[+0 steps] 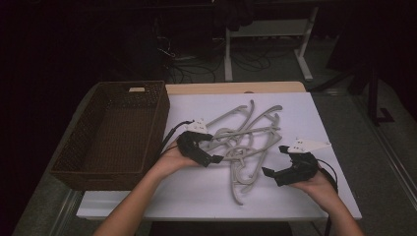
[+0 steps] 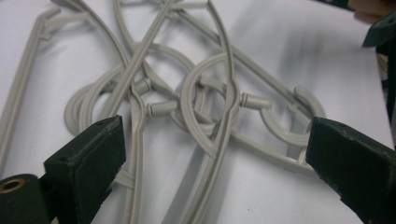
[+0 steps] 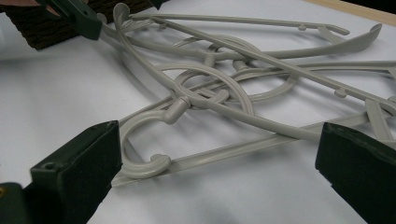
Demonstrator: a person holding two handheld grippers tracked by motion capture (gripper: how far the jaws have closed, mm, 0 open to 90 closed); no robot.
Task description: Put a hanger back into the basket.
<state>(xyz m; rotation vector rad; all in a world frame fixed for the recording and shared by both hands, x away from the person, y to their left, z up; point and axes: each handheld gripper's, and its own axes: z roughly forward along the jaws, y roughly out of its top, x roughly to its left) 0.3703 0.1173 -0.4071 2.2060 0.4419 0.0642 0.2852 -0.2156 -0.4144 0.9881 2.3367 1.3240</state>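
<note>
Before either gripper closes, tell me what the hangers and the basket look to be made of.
Hangers: likely moulded plastic, matte pale grey, with thin uniform bars, rounded hooks and small moulded nubs.
Basket: looks like woven wicker or rattan, dark brown, going by the ribbed weave on its walls; a synthetic imitation cannot be ruled out.

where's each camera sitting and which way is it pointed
High view: above the person's side, facing forward and down on the table; forearms, left gripper, right gripper.
Left gripper view: on that gripper, looking down onto the tangled hangers between its open jaws.
Right gripper view: low, facing across the pile toward the basket.
All three share the hangers.
</note>
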